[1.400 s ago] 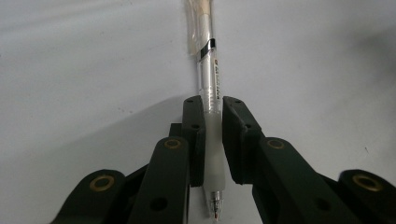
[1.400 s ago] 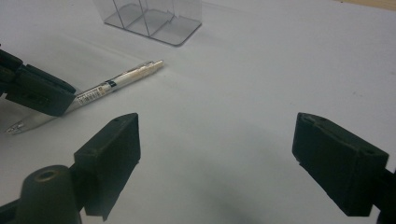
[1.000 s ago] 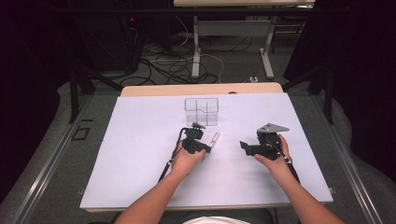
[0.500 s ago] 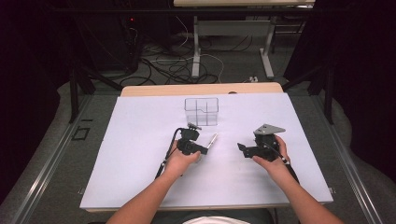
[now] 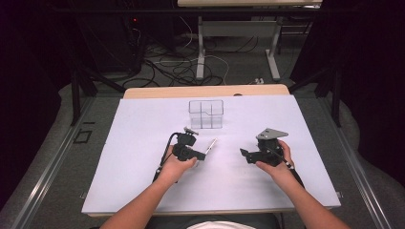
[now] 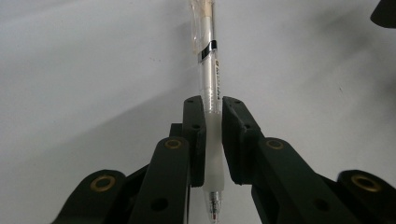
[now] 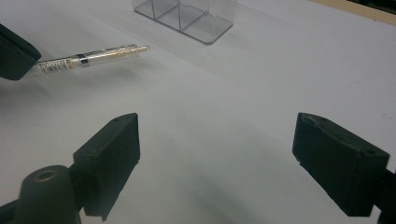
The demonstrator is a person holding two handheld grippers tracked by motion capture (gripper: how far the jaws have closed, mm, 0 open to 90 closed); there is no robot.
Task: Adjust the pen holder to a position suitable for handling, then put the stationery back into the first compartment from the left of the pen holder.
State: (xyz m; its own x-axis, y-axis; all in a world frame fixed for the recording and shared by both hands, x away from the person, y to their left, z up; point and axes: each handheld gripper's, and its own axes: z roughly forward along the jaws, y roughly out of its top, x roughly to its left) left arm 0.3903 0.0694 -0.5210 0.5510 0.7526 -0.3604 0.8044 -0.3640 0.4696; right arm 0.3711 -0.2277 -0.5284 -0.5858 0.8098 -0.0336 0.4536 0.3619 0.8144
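Pinching slim clear plastic pen (image 6: 211, 88) w/ left tongs (image 6: 213, 140), grip prob. rubber

White paper-covered table (image 5: 143, 181) is evenly lit from overhead w/ soft faint shadows; room around it is near black. High view is slightly soft (low res). In the left gripper view the clear plastic pen (image 6: 208, 70) throws a broad blurry shadow; its near tip is out of focus.
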